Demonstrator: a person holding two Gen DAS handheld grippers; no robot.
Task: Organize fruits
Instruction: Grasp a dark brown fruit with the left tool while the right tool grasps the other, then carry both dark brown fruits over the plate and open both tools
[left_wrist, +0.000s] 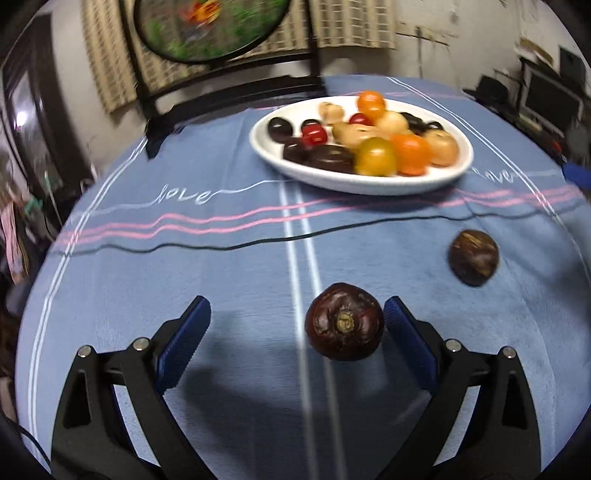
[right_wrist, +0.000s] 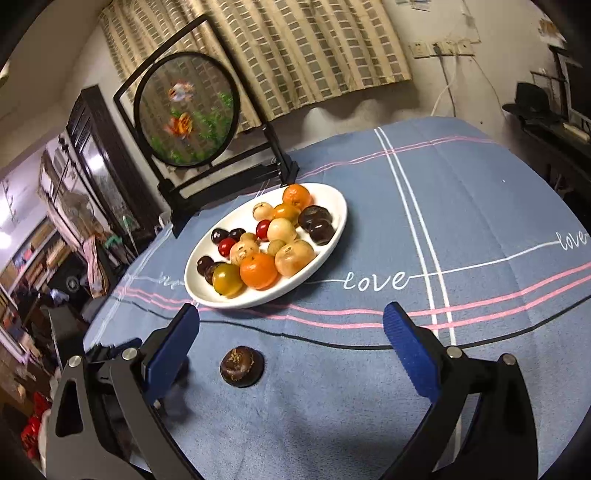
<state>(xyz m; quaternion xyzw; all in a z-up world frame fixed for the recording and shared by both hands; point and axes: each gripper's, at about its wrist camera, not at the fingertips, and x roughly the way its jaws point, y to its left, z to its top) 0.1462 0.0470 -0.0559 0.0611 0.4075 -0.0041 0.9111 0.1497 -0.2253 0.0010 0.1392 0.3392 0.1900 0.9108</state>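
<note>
A dark brown, round fruit lies on the blue tablecloth between the fingers of the left gripper, close against the right finger and well apart from the left one. Those tongs are spread wide and hold nothing; the fruit seems to rest on the cloth rather than hang in a grip, so this reads as either a release or the start of a pick, and I cannot tell which.

A 2nd dark fruit sits on the cloth beyond and to the right, apart from the first. In the right wrist view a dark fruit lies between the fingers of the right gripper, nearer the left one but touching neither. That gripper is also wide open and empty.

Further back, the white oval plate holds the mixed pile: oranges, pale fruits, red ones and more dark ones. The 2 fruits on the cloth look like a group being set apart by kind. Behind the plate stands a round framed screen.
</note>
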